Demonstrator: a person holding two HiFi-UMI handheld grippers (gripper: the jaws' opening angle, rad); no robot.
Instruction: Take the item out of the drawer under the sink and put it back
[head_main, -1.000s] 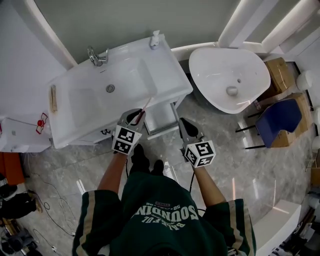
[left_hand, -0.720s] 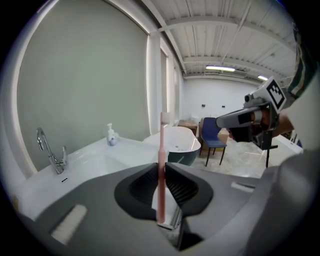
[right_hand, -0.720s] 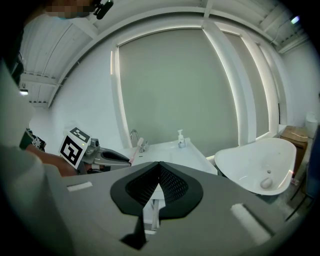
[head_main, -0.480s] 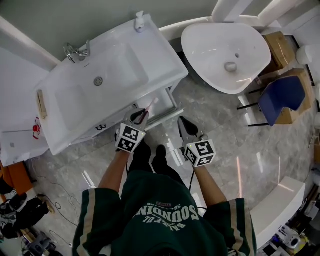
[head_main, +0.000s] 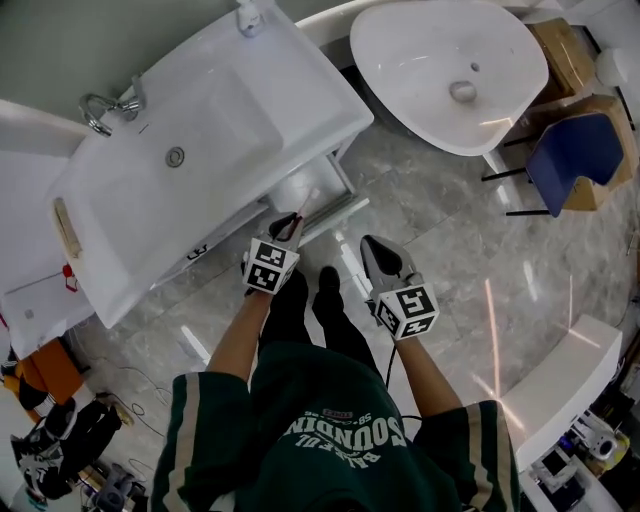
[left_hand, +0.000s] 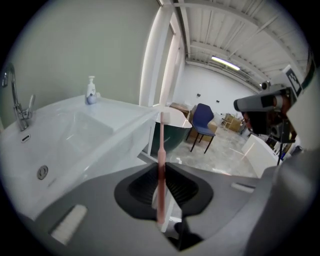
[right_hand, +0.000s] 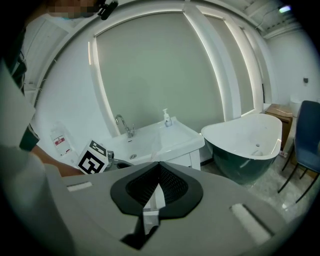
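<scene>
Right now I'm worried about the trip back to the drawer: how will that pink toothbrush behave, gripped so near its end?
Probably stiff: the toothbrush stands straight between the jaws of the left gripper, no sag. Likely light, being so thin. Most of its length sticks out past the jaws, so it could swivel if its head bumps anything.

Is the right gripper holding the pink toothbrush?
No, the right gripper is shut on nothing; the pink toothbrush is clamped in the left gripper.

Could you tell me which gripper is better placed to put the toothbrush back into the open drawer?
Left. The left gripper already grips the toothbrush close to the open drawer. The right gripper is empty and sits farther from it.
</scene>
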